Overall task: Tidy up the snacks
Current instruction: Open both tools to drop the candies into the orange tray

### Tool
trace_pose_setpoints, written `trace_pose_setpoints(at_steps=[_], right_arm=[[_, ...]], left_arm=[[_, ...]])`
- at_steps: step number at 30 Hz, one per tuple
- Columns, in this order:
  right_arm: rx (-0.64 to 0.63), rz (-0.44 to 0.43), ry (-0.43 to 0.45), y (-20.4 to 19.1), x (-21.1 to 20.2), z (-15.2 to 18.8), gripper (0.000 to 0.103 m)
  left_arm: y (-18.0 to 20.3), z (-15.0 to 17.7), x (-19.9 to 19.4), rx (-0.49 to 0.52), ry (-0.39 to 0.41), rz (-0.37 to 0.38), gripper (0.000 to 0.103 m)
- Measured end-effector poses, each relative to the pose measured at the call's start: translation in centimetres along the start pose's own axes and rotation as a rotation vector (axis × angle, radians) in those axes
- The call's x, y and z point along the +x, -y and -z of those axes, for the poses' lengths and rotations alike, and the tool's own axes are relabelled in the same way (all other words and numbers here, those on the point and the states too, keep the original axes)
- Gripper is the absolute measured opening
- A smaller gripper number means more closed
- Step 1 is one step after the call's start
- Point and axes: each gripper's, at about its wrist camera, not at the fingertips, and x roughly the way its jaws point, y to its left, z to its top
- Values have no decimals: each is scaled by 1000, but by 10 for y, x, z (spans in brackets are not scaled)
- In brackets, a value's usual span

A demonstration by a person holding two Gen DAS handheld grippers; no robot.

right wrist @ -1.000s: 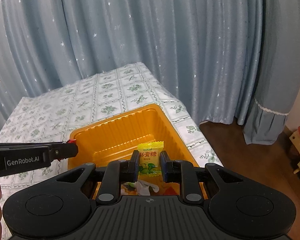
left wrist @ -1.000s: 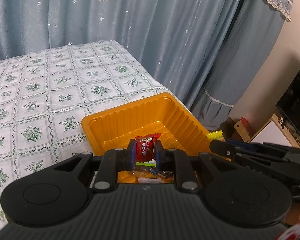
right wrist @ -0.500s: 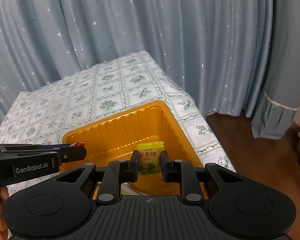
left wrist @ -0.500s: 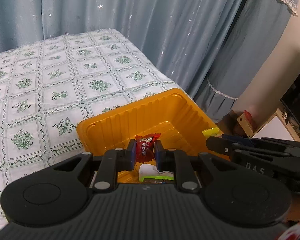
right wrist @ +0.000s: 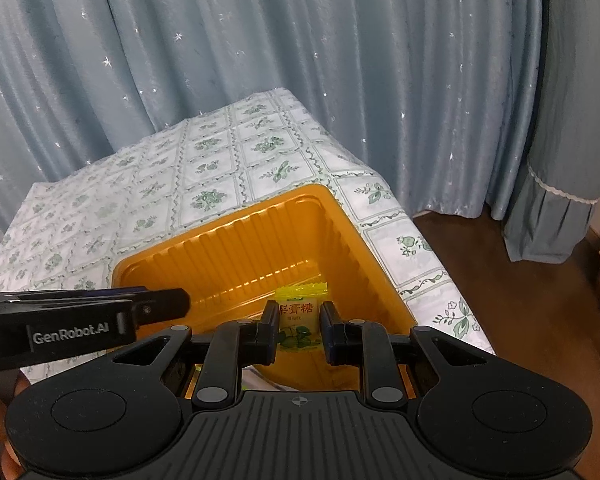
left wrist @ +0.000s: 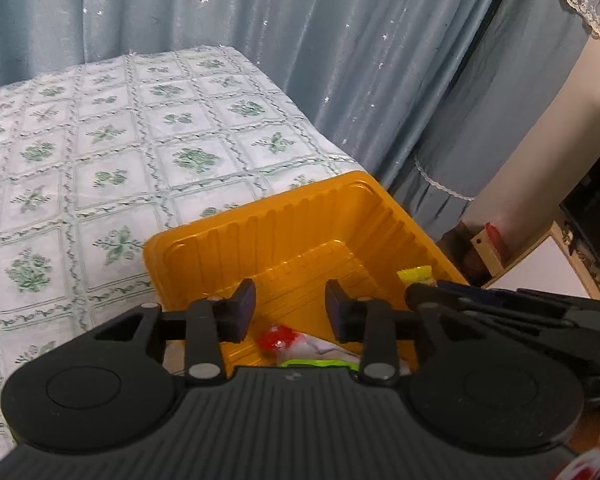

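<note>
Looking along the left gripper (left wrist: 290, 304), its jaws are opening with nothing between them, poised over the near end of the orange tray (left wrist: 236, 236). Below them, on the tray floor, lies a red candy (left wrist: 278, 338) beside a white and green wrapper (left wrist: 320, 354). At the right edge the right gripper (left wrist: 424, 286) reaches in, a yellow candy (left wrist: 414, 274) pinched at its tip. The tray sits near the corner of the tabletop (left wrist: 100, 152), which wears a green floral cloth, with a blue curtain (left wrist: 340, 60) behind.

From the right wrist, the right gripper (right wrist: 300, 322) has its jaws clenched on the yellow candy (right wrist: 300, 312), held upright above the tray (right wrist: 228, 236). The left gripper (right wrist: 180, 304) pokes in from the left.
</note>
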Motion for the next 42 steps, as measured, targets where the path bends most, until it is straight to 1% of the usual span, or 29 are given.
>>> trace_pose_setpoints(at_steps=[8,23,25,28,35,37,38,39,41,42], right_arm=[[16,-8,-10,-1,0,1,22],[23,-49,12,-15,-1,-8,22],[32,-67,19,-14,1,-8,22],[54,-98,23,-11,2,-8,22],[75,-71,39,-6,-4,-6,25],[79,-63,42,-5,-9,-5,27],[83,-53,45,-4,-12,-4,33],[87,-47,50,-3,-16,-3,41],[99,-52,58,0,-23,-1,49],[104,-52,60,1,-28,0,50]], left_arm=[[-10,2,-17,-7,29,-22,34],[-11,9,-29,8,28,-42,34],[-11,9,-29,10,29,-47,35],[-12,10,-30,9,28,-54,39],[-13,13,-38,7,33,-61,42],[-13,15,-42,2,34,-69,47],[-12,17,-44,0,35,-70,48],[-12,18,-47,-1,35,-72,49],[-11,22,-53,-2,38,-76,52],[-10,24,-56,-1,40,-80,54]])
